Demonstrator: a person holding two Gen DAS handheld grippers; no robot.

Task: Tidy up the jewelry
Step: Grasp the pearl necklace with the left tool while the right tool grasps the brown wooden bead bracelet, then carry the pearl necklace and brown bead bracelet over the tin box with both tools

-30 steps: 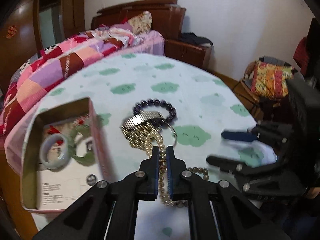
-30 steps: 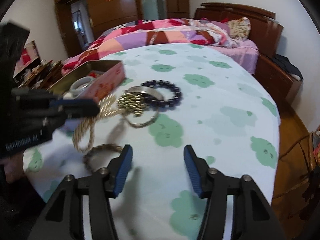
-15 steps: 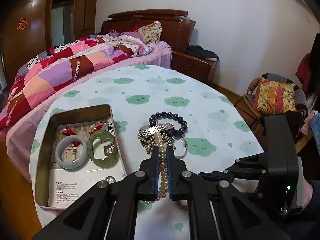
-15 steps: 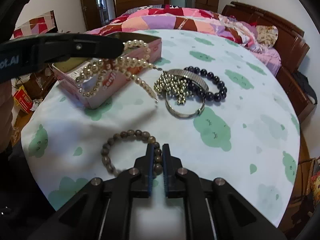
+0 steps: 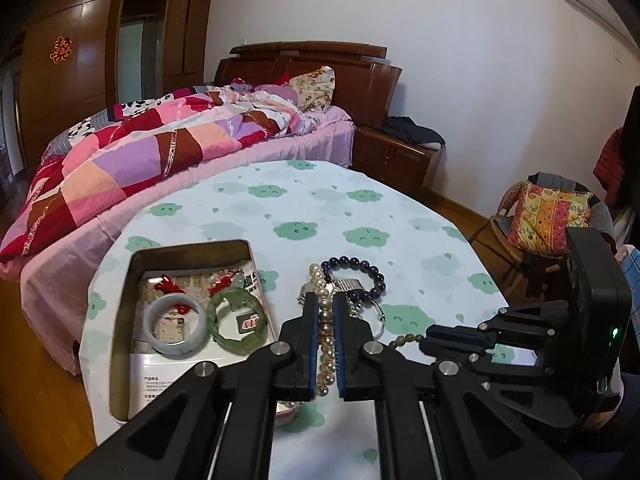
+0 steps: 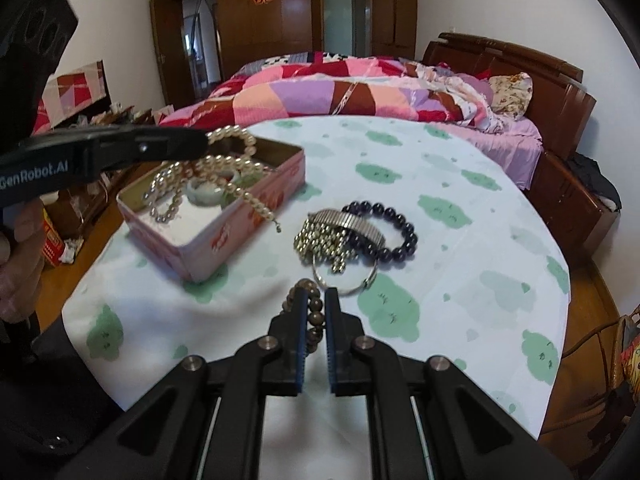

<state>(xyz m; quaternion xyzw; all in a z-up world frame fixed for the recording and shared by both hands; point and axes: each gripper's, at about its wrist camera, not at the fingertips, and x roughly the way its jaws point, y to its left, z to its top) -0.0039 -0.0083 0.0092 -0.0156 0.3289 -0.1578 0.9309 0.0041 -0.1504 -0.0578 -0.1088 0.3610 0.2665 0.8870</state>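
Left gripper [image 5: 325, 344]: my jaws are clamped on the pearl necklace [image 5: 325, 320] — the beads run straight up between the blue pads. From the right wrist view this gripper [image 6: 202, 142] is up in the air above the tin.

Pearl necklace: seen from the right wrist it [image 6: 208, 182] hangs in loops over the open tin, and one loose end drops past the tin's side toward the worktop.

Right gripper [image 6: 316, 340]: my jaws are pressed together on the brown bead bracelet [image 6: 310, 312], near the worktop edge closest to me. From the left wrist view the bracelet [image 5: 406, 338] sticks out of this gripper [image 5: 432, 338].

Tin box [image 5: 120, 320]: it sits open at the left edge of the worktop [image 5: 304, 204]. A pale bangle [image 5: 175, 330] and a green bangle [image 5: 239, 322] lie side by side in it, on a printed paper, with red tassels just behind them.

Pile in the middle of the worktop: a dark bead bracelet [image 6: 394, 232], a metal stretch watch band [image 6: 352, 222], a bunch of gold ball chain [image 6: 324, 242] and a thin silver ring bangle [image 6: 346, 280] — all touching and partly on top of each other.

Behind the worktop: a bed [image 6: 360, 92] with a patchwork quilt.
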